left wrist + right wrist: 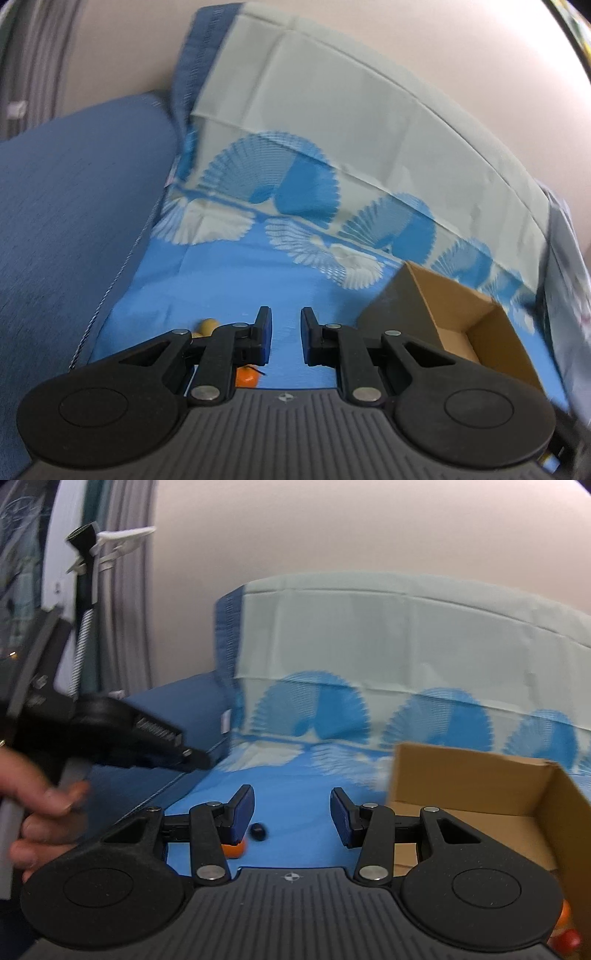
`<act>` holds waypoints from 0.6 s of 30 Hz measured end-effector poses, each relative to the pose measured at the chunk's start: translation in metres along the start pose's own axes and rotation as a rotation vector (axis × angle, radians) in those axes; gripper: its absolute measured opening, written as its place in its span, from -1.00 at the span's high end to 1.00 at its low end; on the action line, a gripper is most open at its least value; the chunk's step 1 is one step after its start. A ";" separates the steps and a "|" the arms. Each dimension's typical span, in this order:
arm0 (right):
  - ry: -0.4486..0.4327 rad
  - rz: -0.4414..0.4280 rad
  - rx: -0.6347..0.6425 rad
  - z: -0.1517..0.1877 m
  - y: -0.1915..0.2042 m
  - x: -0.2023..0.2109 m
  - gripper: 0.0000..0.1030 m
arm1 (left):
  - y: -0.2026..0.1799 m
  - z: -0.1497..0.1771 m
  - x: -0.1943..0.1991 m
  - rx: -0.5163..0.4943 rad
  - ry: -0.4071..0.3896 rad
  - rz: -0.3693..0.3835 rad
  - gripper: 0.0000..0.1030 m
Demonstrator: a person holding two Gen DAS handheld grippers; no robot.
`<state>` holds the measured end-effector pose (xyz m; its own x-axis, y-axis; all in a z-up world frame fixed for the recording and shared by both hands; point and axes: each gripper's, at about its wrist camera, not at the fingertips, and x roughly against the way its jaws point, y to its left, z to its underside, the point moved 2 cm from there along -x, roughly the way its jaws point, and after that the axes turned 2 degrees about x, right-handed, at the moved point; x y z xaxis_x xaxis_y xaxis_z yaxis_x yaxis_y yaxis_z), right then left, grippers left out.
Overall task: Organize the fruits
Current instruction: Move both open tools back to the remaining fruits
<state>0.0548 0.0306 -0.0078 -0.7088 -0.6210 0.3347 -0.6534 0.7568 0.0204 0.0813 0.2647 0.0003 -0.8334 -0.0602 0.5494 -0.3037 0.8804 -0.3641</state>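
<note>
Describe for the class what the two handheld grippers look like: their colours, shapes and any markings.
Both grippers match. The left gripper and the right gripper each have black linkage arms with silver rivets, two round black discs at the base, and a ribbed grey plate bearing a small crosshair mark. The jaws are black with blue pads. No cables show. A bare hand grips the left gripper's handle; no sleeve is visible.

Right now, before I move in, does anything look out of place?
Three small pieces lie loose on the blue sheet, outside the cardboard box: an orange fruit, a small dark piece beside it, and a yellow piece nearby. Nothing looks spilled or damaged.
</note>
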 end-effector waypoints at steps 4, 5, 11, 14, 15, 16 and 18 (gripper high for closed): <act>0.040 -0.055 0.051 0.008 0.026 -0.024 0.08 | 0.024 -0.005 -0.007 0.097 0.018 -0.063 0.66; 0.054 -0.071 0.048 0.010 0.033 -0.032 0.08 | 0.030 -0.005 -0.010 0.117 0.025 -0.088 0.66; 0.110 -0.094 0.014 0.016 0.052 -0.073 0.09 | 0.044 -0.005 -0.022 0.145 0.071 -0.152 0.66; 0.169 -0.077 -0.030 0.024 0.053 -0.098 0.09 | 0.048 -0.004 -0.030 0.122 0.093 -0.173 0.66; 0.185 -0.070 -0.036 0.026 0.052 -0.106 0.09 | 0.050 -0.003 -0.034 0.120 0.102 -0.181 0.66; 0.199 -0.064 -0.045 0.029 0.050 -0.114 0.09 | 0.051 -0.002 -0.037 0.120 0.110 -0.188 0.65; 0.221 -0.046 -0.060 0.034 0.046 -0.130 0.07 | 0.055 -0.001 -0.044 0.124 0.133 -0.202 0.60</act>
<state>0.1081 0.1394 -0.0829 -0.5989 -0.6003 0.5300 -0.6618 0.7437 0.0945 0.1011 0.3163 -0.0433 -0.6849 -0.1590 0.7111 -0.5185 0.7920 -0.3224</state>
